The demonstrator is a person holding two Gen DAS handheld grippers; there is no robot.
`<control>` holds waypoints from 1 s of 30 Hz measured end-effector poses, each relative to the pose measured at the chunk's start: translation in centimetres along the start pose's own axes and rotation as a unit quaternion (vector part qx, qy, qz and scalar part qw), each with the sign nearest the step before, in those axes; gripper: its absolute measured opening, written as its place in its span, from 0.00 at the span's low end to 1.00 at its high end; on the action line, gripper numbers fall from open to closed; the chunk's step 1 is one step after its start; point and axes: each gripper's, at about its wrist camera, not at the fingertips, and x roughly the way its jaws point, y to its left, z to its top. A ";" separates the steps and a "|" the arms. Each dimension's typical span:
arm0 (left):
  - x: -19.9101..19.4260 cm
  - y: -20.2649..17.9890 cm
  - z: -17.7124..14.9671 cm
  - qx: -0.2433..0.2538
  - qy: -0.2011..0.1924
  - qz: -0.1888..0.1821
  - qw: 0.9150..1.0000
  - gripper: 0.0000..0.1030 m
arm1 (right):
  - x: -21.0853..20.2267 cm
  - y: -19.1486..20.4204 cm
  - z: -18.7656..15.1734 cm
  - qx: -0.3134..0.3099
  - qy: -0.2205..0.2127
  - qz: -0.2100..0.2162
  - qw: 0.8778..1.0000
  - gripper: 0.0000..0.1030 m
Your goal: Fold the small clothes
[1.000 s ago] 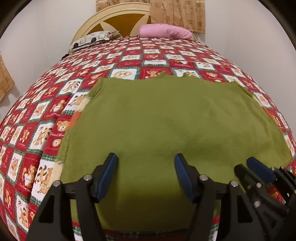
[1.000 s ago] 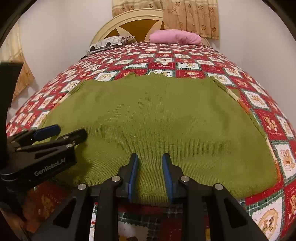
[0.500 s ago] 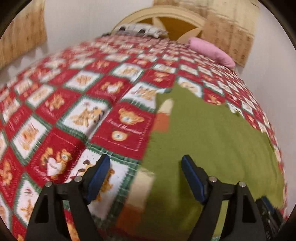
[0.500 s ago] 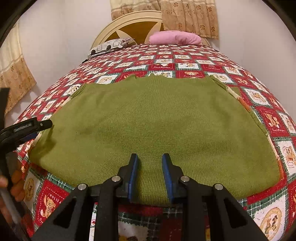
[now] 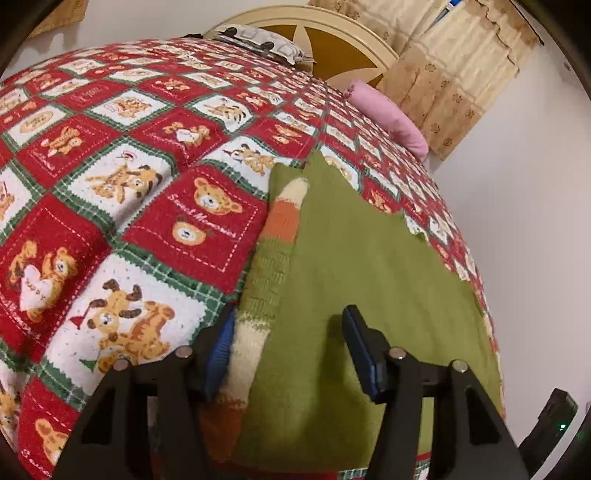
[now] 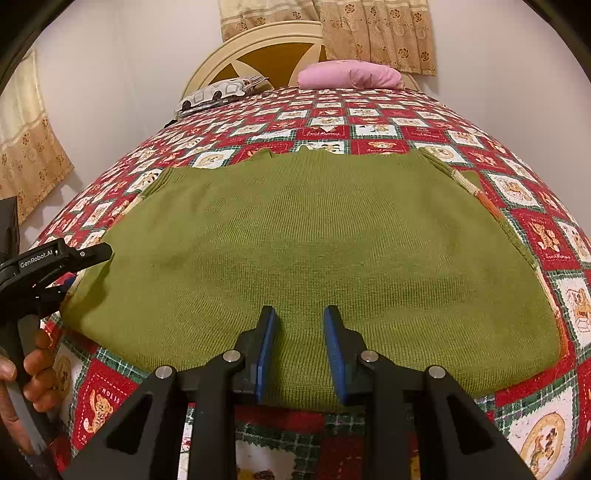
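A small green knit sweater (image 6: 325, 236) lies flat on the bed, its plain green side up. It also shows in the left wrist view (image 5: 369, 280), where its striped cream and orange sleeve (image 5: 280, 229) runs along its left edge. My left gripper (image 5: 291, 350) is open and straddles that striped left edge near the hem. It also shows in the right wrist view (image 6: 74, 262) at the sweater's left edge. My right gripper (image 6: 299, 350) is open, with a narrow gap, over the middle of the hem.
The bed has a red, white and green teddy-bear quilt (image 6: 546, 236). A pink pillow (image 6: 349, 75) and a grey patterned pillow (image 6: 218, 92) lie at the headboard (image 6: 258, 48). Walls and curtains (image 6: 376, 33) stand beyond. A hand (image 6: 26, 373) holds the left gripper's handle.
My left gripper has swung left from the middle of the hem to the sweater's left edge and now straddles the striped sleeve. My right gripper has stayed put.
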 end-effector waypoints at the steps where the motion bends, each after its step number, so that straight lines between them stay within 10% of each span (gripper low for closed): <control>1: -0.1 -0.1 0.1 -0.001 0.002 -0.001 1.000 0.59 | 0.0 0.0 0.0 0.000 0.000 0.001 1.000 0.27; 12: 0.7 -0.3 0.8 -0.011 0.016 0.009 1.000 0.25 | 0.0 -0.1 0.0 0.002 0.000 0.002 1.000 0.27; 22: -1.8 -9.5 -0.1 0.122 -0.050 0.020 0.991 0.23 | 0.1 -0.4 0.0 0.018 -0.003 0.017 1.000 0.27; 30: 2.9 -12.5 -3.4 0.185 0.013 -0.016 0.983 0.22 | 0.1 -0.6 -0.1 0.025 -0.003 0.023 0.999 0.27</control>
